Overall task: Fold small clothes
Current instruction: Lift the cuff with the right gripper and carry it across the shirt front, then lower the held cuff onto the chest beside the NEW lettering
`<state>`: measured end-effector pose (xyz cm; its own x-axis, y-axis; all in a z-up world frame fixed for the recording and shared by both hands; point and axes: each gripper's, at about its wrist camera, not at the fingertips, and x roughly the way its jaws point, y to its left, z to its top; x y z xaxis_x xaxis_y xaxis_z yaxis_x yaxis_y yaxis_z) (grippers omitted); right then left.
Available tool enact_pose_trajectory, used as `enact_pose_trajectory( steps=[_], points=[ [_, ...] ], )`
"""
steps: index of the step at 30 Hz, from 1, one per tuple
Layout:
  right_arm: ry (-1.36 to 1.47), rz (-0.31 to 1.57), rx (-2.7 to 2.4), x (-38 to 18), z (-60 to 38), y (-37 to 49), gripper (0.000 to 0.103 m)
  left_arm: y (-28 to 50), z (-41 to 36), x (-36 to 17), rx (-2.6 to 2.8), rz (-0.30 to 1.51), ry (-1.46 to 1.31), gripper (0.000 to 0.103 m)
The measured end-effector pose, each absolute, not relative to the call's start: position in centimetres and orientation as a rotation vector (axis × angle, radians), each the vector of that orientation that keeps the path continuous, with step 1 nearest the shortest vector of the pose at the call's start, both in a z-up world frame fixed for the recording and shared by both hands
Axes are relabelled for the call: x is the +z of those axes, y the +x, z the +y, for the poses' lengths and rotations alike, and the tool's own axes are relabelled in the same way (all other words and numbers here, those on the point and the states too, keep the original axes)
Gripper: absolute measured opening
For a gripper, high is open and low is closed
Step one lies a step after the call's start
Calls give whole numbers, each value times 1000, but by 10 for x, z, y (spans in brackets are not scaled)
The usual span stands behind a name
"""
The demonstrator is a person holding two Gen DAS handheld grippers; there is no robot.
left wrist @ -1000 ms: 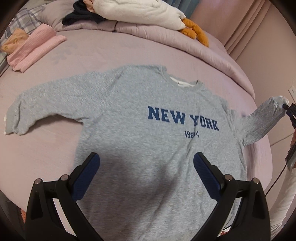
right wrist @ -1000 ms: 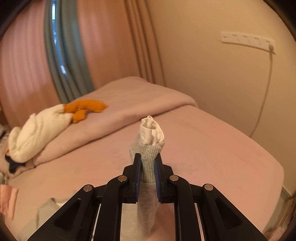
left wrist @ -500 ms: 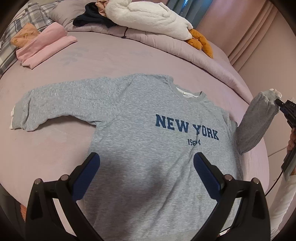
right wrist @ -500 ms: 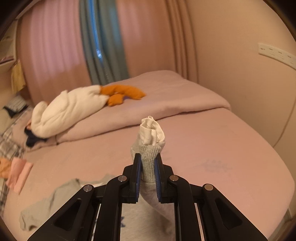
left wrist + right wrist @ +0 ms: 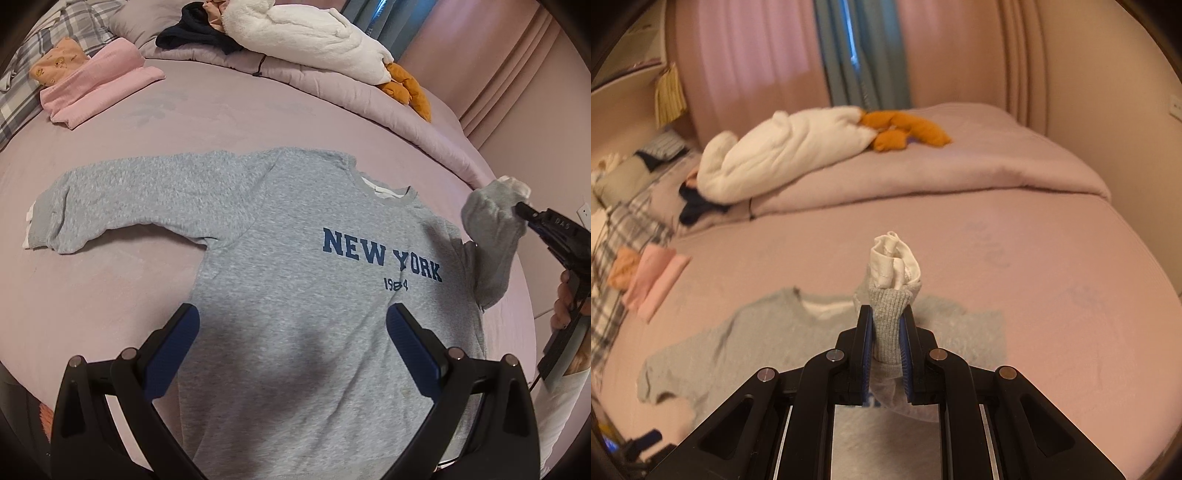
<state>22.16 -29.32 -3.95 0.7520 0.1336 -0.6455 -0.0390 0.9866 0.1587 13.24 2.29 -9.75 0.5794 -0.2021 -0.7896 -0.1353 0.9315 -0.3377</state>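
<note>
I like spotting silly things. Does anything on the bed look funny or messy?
One sleeve of the grey sweatshirt sticks up off the bed, pinched by the right gripper. The other sleeve lies flat.

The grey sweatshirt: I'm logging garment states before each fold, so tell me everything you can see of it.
The grey sweatshirt is heathered knit, with NEW YORK and a year printed in navy, a ribbed collar and white lining showing at the neck. It lies front up and flat on the pink bed. One sleeve stretches out flat; the other is lifted by its ribbed cuff, pinched in the right gripper. The left gripper hovers open over the hem.
</note>
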Motion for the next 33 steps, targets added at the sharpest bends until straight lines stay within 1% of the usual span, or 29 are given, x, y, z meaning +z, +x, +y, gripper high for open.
enact_pose_trajectory(
  steps=[14, 27, 33],
  points=[
    [19, 901, 187, -101, -236, 218, 15, 126, 34, -100, -31, 956, -416, 101],
    [-19, 965, 235, -123, -218, 208, 15, 115, 43, -101, -18, 956, -429, 101],
    [9, 1048, 276, -147, -209, 207, 15, 111, 42, -99, -27, 949, -425, 101]
  ],
)
